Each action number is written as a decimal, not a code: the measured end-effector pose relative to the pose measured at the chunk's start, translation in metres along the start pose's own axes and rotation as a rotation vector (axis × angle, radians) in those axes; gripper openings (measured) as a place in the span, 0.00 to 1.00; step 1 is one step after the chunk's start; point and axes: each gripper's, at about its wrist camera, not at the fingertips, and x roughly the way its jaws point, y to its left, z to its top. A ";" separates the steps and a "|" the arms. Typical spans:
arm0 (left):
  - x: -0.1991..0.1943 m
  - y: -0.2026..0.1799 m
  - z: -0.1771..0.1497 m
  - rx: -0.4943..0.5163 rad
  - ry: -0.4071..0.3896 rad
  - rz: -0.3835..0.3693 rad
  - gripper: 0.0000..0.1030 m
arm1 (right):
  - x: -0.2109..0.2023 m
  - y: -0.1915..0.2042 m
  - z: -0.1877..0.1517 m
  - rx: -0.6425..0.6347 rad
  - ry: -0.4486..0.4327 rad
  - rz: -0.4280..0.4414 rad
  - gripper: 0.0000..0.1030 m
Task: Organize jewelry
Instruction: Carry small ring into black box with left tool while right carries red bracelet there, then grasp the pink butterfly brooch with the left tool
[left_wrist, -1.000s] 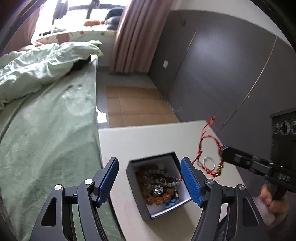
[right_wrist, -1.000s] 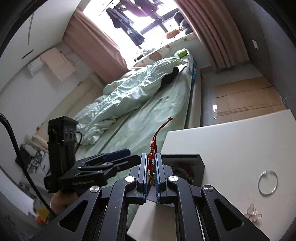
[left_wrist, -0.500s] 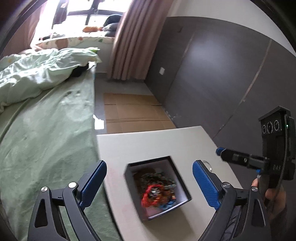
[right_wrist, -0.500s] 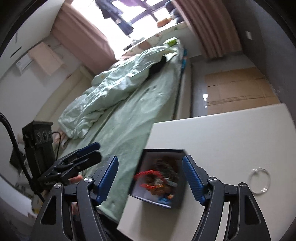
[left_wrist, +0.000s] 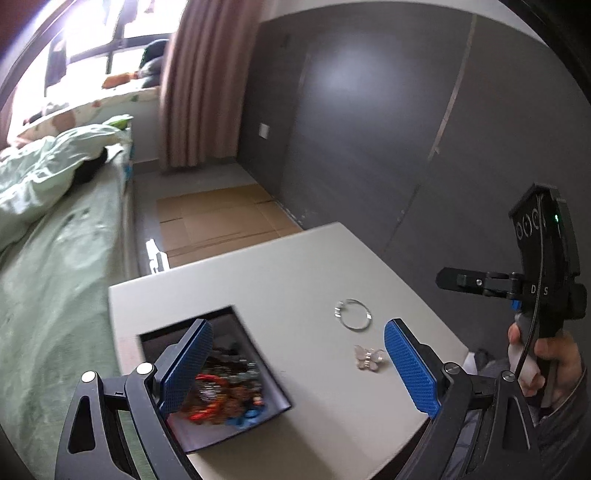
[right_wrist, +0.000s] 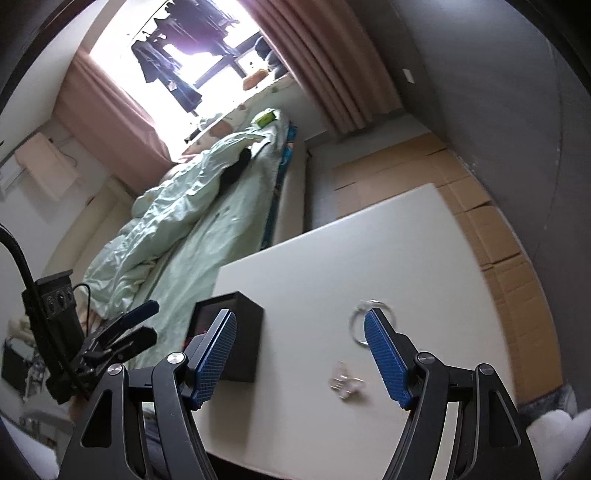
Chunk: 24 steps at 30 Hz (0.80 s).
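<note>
A black jewelry box (left_wrist: 266, 384) sits at the near left of the white table (left_wrist: 280, 266). It holds several bead bracelets and the red cord bracelet (left_wrist: 201, 378). A silver ring bangle (left_wrist: 353, 314) and a pale butterfly hair clip (left_wrist: 369, 357) lie on the table to its right. My left gripper (left_wrist: 295, 369) is open and empty above the box and clip. My right gripper (right_wrist: 299, 354) is open and empty above the table, with the box (right_wrist: 236, 332) at its left, the bangle (right_wrist: 356, 323) behind its right finger and the clip (right_wrist: 345, 380) between the fingers.
A bed with a pale green quilt (left_wrist: 55, 221) runs along the table's left edge. Dark wardrobe panels (left_wrist: 388, 129) stand to the right. Cardboard sheets (left_wrist: 218, 221) cover the floor beyond the table's far edge.
My right gripper opened and dropped the red cord bracelet into the box, then swung right over the bangle and clip. My left gripper opened wider and moved right.
</note>
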 end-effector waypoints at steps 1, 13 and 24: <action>0.003 -0.006 0.000 0.009 0.007 -0.010 0.91 | -0.003 -0.003 -0.002 -0.007 0.001 -0.008 0.70; 0.055 -0.054 -0.017 0.089 0.111 -0.045 0.91 | -0.016 -0.039 -0.019 0.003 0.021 -0.091 0.90; 0.101 -0.084 -0.041 0.172 0.200 -0.051 0.88 | -0.017 -0.085 -0.033 0.094 0.039 -0.122 1.00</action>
